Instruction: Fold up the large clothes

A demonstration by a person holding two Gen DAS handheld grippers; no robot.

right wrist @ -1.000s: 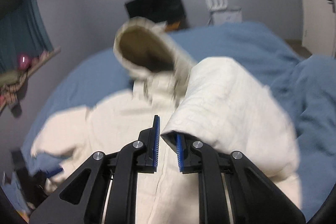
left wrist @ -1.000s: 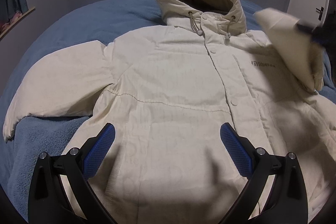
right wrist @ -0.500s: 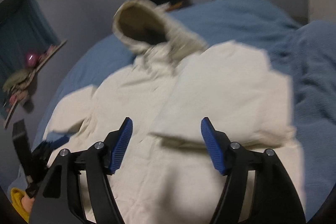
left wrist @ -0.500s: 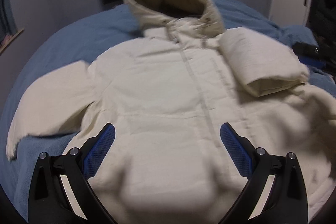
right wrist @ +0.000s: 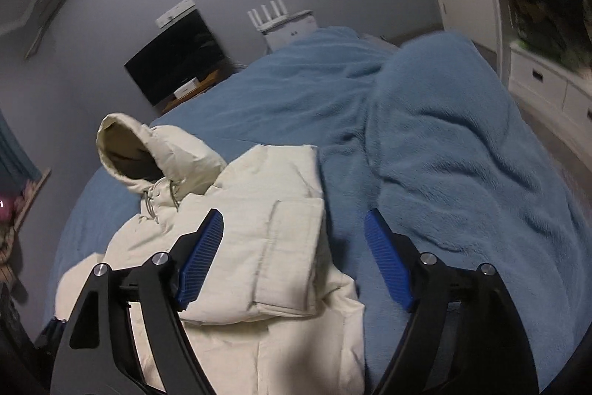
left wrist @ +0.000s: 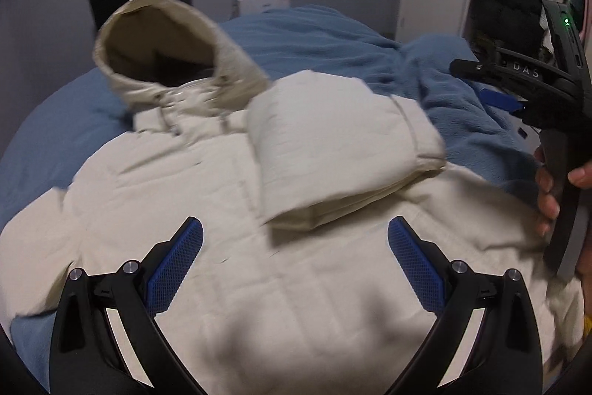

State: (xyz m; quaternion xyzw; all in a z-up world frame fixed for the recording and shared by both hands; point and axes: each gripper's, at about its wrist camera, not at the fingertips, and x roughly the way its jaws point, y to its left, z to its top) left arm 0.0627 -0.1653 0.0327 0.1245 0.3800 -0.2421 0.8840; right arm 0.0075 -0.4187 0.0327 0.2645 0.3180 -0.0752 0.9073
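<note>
Your left hand-held gripper (left wrist: pixel 295 258) hovers with jaws apart and empty over the lower front of the jacket (left wrist: pixel 236 302), free to take the next fold, and your right hand-held gripper (right wrist: pixel 294 256) has just been opening, jaws now wide with nothing between them, past the jacket's edge over the bed (right wrist: pixel 462 195). Beyond them the sleeve (left wrist: pixel 333 150) lies doubled across the chest, laid there to narrow the jacket. Farthest off, the hood (left wrist: pixel 162 47) stands propped open, not yet folded.
</note>
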